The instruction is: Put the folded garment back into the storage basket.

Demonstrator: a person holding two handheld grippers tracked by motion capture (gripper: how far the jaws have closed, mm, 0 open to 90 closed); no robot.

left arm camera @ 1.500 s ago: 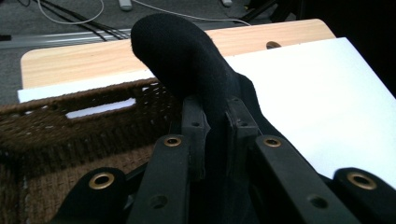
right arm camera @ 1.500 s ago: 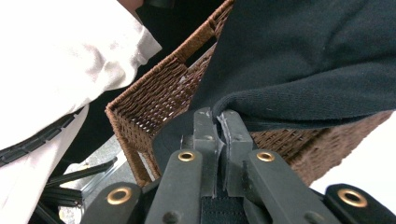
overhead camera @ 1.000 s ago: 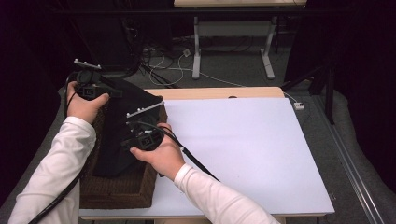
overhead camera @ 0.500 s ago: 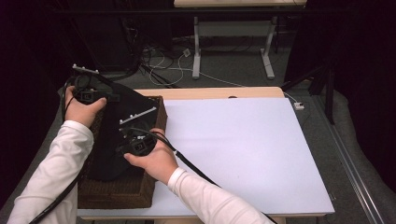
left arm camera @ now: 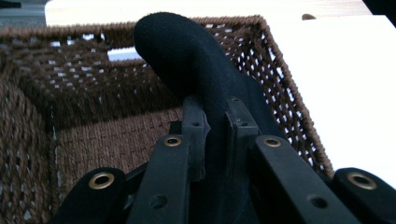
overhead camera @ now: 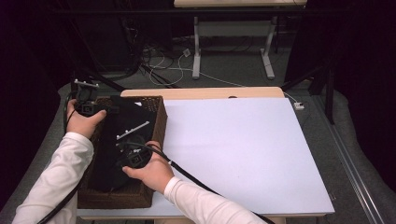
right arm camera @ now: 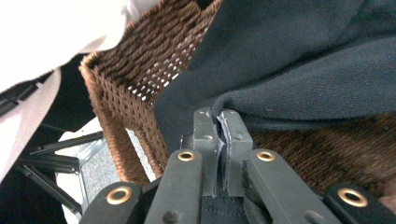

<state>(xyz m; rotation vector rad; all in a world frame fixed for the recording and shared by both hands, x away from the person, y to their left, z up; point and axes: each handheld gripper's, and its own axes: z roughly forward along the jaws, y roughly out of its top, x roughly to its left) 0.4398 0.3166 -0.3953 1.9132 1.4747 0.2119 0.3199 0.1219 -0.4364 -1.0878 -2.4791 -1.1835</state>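
A black garment (overhead camera: 117, 140) hangs between my two grippers and lies partly inside a brown wicker basket (overhead camera: 161, 122) at the table's left end. My left gripper (overhead camera: 99, 108) is over the basket's far left corner. In the left gripper view it (left arm camera: 215, 106) is shut on a rounded fold of the garment (left arm camera: 187, 51) above the basket's floor (left arm camera: 107, 140). My right gripper (overhead camera: 130, 154) is near the basket's front. In the right gripper view it (right arm camera: 216, 116) pinches the garment's hem (right arm camera: 299, 65) just inside the basket's wall (right arm camera: 135, 60).
The basket stands on a white sheet (overhead camera: 243, 149) that covers most of a wooden table (overhead camera: 210, 92). Beyond the table are desk legs (overhead camera: 196, 51) and cables (overhead camera: 163, 63) on a grey floor. A white sleeve (right arm camera: 51, 28) is close beside the basket.
Both hands have sunk with the garment, which has gone from hanging above the basket to lying down inside it. The right hand has moved left, over the basket.
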